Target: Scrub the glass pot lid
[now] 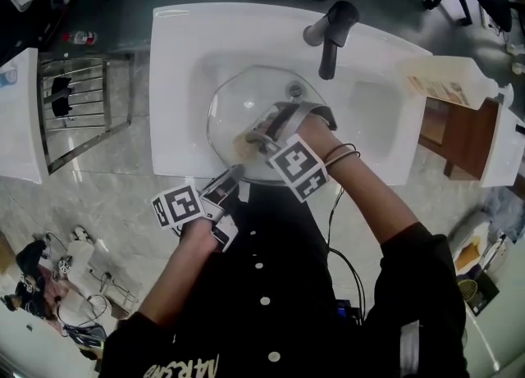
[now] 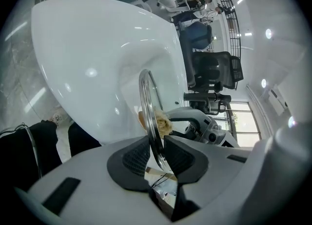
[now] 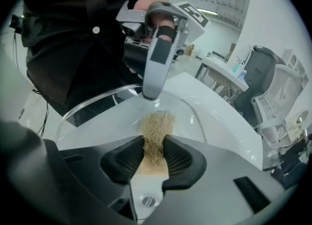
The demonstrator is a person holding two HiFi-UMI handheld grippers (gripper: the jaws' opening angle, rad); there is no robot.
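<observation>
The round glass pot lid (image 1: 238, 106) is held tilted over the basin of the white sink (image 1: 176, 56). My left gripper (image 1: 234, 174) is shut on the lid's near rim. In the left gripper view the rim (image 2: 148, 104) runs edge-on between the two black pads of the left gripper (image 2: 157, 153). My right gripper (image 1: 256, 140) is shut on a tan fibrous scrubber (image 1: 244, 147), which rests against the lid's face. The right gripper view shows the scrubber (image 3: 156, 129) pinched between the pads of the right gripper (image 3: 154, 155), with the left gripper (image 3: 153, 90) on the far rim of the lid (image 3: 87, 103).
A black faucet (image 1: 332, 36) stands behind the basin with the drain (image 1: 294, 89) below it. A pale plastic bottle (image 1: 451, 81) lies on the sink's right side. A wire rack (image 1: 78, 106) stands to the left, and office chairs (image 2: 214, 70) stand beyond.
</observation>
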